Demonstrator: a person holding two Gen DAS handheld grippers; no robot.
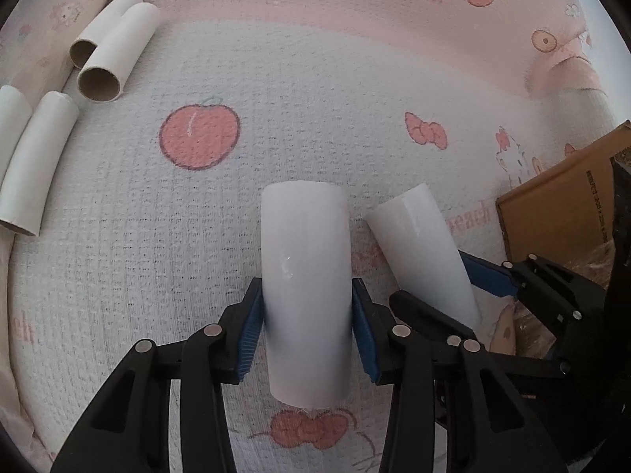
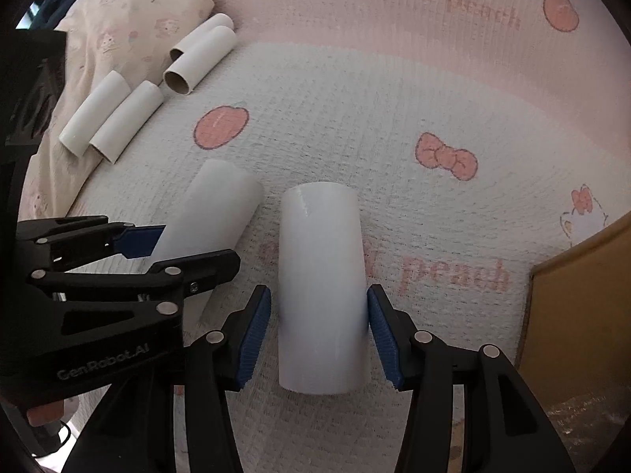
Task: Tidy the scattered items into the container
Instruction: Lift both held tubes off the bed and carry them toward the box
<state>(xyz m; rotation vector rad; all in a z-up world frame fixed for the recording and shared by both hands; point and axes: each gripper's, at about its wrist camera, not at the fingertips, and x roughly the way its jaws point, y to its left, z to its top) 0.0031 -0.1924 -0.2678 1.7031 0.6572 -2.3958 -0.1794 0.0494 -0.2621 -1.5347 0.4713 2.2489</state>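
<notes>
The left gripper [image 1: 307,327] is clamping a white tube [image 1: 305,276] – both blue pads pressing its sides, the tube lying lengthwise between the fingers on the patterned blanket [image 1: 315,118]. The right gripper [image 2: 319,331] is straddling a second white tube [image 2: 321,276], its right pad touching and its left pad standing just off. Four more tubes [image 2: 130,90] are lying far left, the cardboard box [image 2: 583,307] sitting to the right.

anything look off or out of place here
Nothing looks damaged or spilled. Four cardboard tubes lie loose on the blanket by a pillow, outside the cardboard box. Each claw, left claw and right claw, straddles a white tube lying flat.
</notes>
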